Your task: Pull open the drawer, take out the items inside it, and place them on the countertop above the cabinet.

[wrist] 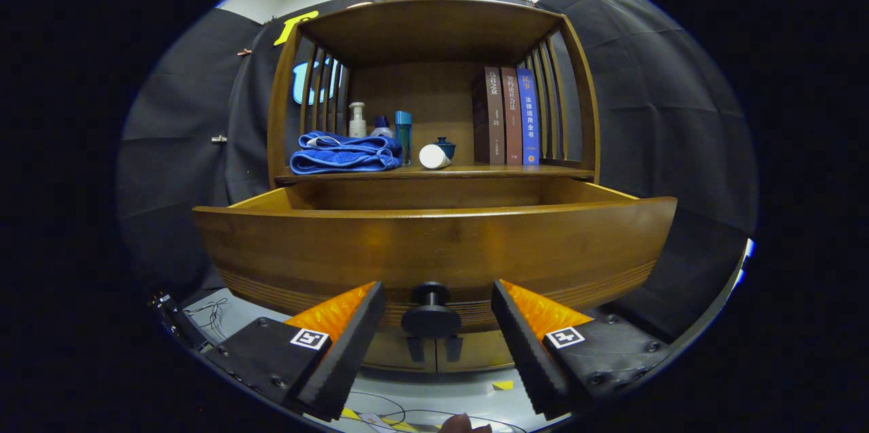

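The gripper [434,324] has its 2 fingers spread apart at lower centre, the drawer knob [431,314] between them, seemingly untouched. The drawer [434,243] stands pulled out across mid-frame; its inside is hidden. Risk: reaching in blind could bump the drawer front or the folded blue towel [345,153] on the countertop [475,172].

Dim booth, warm overhead glare, strong fisheye edge curvature.
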Action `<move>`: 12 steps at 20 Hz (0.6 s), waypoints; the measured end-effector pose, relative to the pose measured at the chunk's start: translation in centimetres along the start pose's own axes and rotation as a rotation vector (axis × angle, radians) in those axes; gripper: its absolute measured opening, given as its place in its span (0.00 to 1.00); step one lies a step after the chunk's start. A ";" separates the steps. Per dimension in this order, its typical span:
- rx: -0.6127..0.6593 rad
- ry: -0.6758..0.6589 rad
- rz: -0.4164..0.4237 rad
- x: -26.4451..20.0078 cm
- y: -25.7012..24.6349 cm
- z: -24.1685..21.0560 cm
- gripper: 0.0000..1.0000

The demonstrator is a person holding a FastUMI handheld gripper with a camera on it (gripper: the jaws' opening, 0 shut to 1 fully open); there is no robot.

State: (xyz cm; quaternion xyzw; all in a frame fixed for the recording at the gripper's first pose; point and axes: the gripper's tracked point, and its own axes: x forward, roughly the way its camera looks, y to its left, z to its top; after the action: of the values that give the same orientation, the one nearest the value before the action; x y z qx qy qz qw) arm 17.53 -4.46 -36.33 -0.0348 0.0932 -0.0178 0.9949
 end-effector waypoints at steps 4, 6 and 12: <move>-0.027 -0.016 0.001 0.1 0.3 0.1 1.00; -0.033 -0.020 0.001 0.3 0.3 0.6 1.00; -0.029 -0.021 0.001 4.4 0.3 1.9 1.00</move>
State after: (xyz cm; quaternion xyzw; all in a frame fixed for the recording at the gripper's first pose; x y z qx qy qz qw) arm 22.20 -4.19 -35.34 -0.0494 0.0831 -0.0155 0.9952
